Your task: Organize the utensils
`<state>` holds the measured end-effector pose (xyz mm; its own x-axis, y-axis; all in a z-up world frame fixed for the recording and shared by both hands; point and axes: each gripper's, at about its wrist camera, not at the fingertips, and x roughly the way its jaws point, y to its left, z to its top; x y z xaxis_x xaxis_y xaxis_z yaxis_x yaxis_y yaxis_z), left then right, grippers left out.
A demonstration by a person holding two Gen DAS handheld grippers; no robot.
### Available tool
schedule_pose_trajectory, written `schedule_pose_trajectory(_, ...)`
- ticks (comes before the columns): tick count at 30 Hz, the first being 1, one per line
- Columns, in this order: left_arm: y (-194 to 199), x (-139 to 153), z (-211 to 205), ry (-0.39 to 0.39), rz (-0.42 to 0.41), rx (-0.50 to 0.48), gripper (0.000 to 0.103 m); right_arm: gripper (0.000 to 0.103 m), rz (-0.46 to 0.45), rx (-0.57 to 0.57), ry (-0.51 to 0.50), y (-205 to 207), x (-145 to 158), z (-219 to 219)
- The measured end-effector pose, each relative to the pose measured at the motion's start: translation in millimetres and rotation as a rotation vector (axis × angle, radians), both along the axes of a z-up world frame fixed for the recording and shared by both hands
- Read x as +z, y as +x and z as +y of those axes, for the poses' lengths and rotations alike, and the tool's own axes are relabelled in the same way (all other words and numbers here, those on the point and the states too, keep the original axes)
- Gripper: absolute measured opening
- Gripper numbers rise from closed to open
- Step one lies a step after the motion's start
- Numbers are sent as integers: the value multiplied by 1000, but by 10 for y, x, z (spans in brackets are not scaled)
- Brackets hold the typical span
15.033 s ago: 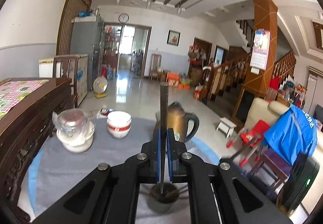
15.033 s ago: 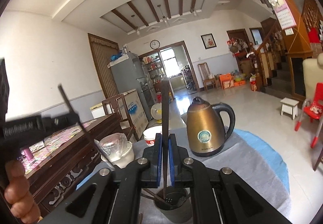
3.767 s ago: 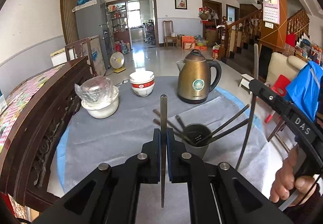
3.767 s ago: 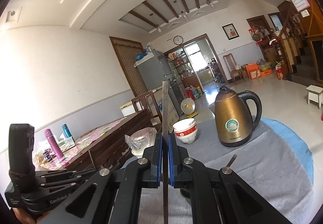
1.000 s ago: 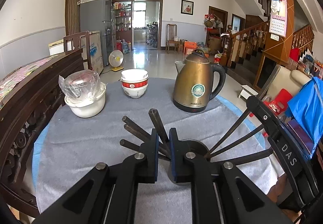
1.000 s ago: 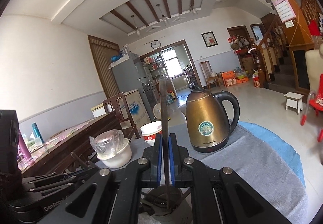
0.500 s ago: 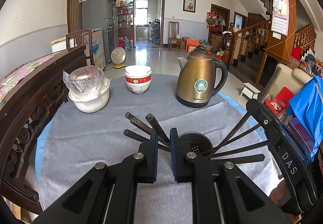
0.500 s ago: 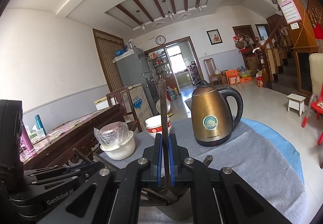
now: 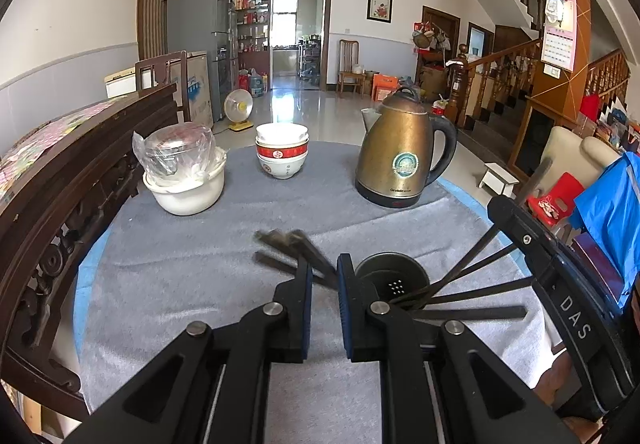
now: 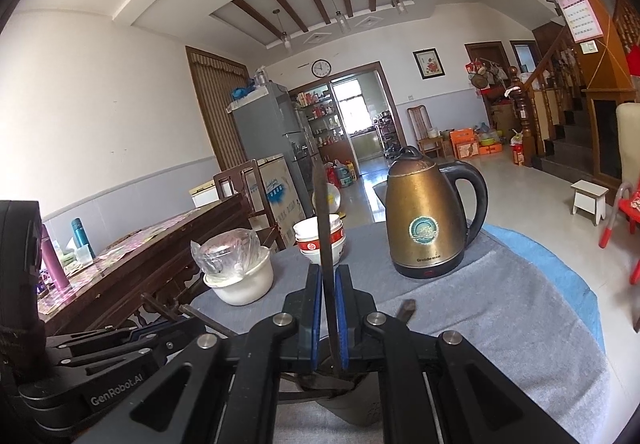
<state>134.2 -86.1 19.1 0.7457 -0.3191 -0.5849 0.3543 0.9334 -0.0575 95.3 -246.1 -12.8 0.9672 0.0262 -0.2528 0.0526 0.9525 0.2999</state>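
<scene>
Left hand-held gripper [image 9: 323,276] now spread, empty; its chopstick released a second ago, joins chopsticks [image 9: 294,244] fanned from holder [image 9: 394,276] at near table [image 9: 180,276] edge; right hand-held gripper [image 10: 327,284] pinching upright chopstick [image 10: 322,219] over holder; likely next insertion.

The big black gripper arm [image 9: 568,308] on the right side of the left wrist view has white letters "DAS". The black gripper body [image 10: 116,398] low on the left of the right wrist view says "GenRobot.AI". The small words on the round-bellied gold metal kettle [image 10: 428,228] are too tiny to read for sure.
</scene>
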Motion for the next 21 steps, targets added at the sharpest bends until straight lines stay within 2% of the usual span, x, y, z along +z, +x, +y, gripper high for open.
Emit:
schedule_pose_trajectory(3, -8, -3, 48, 3, -3, 8, 19, 11, 24, -1, -7, 39, 2, 31)
schedule_pose_trajectory(8, -60, -22, 109, 25, -24, 25, 46, 12, 64, 8, 13, 59, -27, 43)
schedule_pose_trajectory(12, -127, -33, 142, 53, -44, 29, 55, 12, 64, 11, 33, 34, -40, 48)
schedule_pose_trajectory(14, -159, -38, 162, 65, -47, 29, 65, 12, 60, 11, 37, 11, -27, 51)
schedule_pose_trajectory(16, -200, -38, 192, 81, -55, 35, 69, 13, 50, 9, 40, -29, -2, 54)
schedule_pose_trajectory(21, -345, -35, 260, 120, -84, 45, 80, 20, 24, -1, 54, -173, 62, 38)
